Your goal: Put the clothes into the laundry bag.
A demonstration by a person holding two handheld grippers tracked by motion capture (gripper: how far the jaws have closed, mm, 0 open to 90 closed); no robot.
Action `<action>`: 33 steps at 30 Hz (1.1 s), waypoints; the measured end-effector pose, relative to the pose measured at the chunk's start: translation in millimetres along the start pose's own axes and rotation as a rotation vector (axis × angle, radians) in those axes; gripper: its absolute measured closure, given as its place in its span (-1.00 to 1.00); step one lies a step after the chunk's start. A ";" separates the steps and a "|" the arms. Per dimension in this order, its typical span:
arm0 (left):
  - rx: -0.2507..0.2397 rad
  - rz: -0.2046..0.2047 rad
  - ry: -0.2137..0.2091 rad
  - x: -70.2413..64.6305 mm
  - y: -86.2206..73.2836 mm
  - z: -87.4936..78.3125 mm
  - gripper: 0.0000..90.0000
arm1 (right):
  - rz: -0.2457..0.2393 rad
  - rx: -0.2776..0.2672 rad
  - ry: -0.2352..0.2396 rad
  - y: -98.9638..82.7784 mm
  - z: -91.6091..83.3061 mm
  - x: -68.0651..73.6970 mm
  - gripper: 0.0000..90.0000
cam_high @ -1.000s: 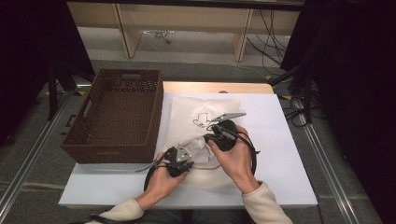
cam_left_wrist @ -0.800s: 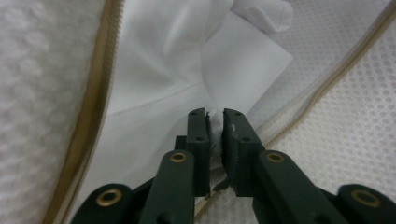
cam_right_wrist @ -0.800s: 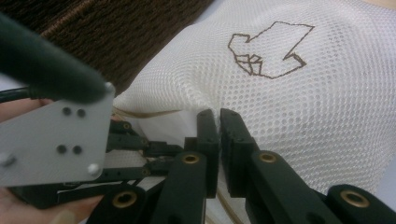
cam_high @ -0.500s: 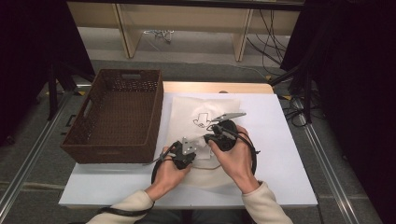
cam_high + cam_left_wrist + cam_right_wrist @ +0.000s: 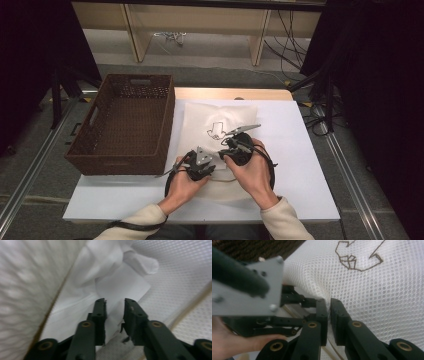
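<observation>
While both forearms come in from six o'clock of the high view, the two hands sit close together near the front middle of the white table (image 5: 300,165). The left gripper (image 5: 196,167) lies just beside the right gripper (image 5: 235,150), the right one at about two o'clock of the left. Both rest on a white mesh bag (image 5: 220,125) that is spread flat on the table, reaching from under the hands toward twelve o'clock.

Seen along its own jaws, the right gripper (image 5: 328,315) has them pressed nearly together, pinching a raised fold of the mesh bag (image 5: 374,290); the left gripper's grey plate (image 5: 244,290) fills its nine o'clock side. The left gripper (image 5: 115,312) has jaws that have just been opening: they stand a little apart, with white fabric (image 5: 110,290) and a flat white label (image 5: 125,285) lying between and beyond them, not squeezed.

Farther on, a thin brown line drawing (image 5: 216,130) marks the bag at twelve o'clock of the grippers. At ten o'clock of the hands a brown wicker basket (image 5: 107,165) stands on the table's left side, just beside the bag's edge.
</observation>
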State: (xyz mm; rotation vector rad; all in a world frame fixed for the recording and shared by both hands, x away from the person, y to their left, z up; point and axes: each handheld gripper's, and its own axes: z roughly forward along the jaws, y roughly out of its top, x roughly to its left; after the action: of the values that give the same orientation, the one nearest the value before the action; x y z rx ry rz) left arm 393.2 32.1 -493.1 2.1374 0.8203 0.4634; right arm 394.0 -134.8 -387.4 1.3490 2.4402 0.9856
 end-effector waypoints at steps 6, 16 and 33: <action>-0.020 0.001 0.007 1.0 -6.0 -22.7 0.36 | -0.023 0.037 0.008 -7.1 11.8 -5.4 0.83; -0.070 -0.024 -0.031 6.7 -21.4 -69.8 0.33 | -0.006 0.140 0.013 -14.9 23.8 -9.6 0.60; 0.044 -0.085 0.049 7.6 -61.9 -95.2 -0.07 | 0.010 0.135 -0.012 -20.2 12.8 -24.0 0.45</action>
State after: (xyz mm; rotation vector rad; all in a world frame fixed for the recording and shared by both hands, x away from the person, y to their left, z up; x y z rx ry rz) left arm 320.6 118.9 -481.2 2.1290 0.9525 0.4595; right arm 399.7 -155.7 -413.5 1.4057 2.5333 0.8257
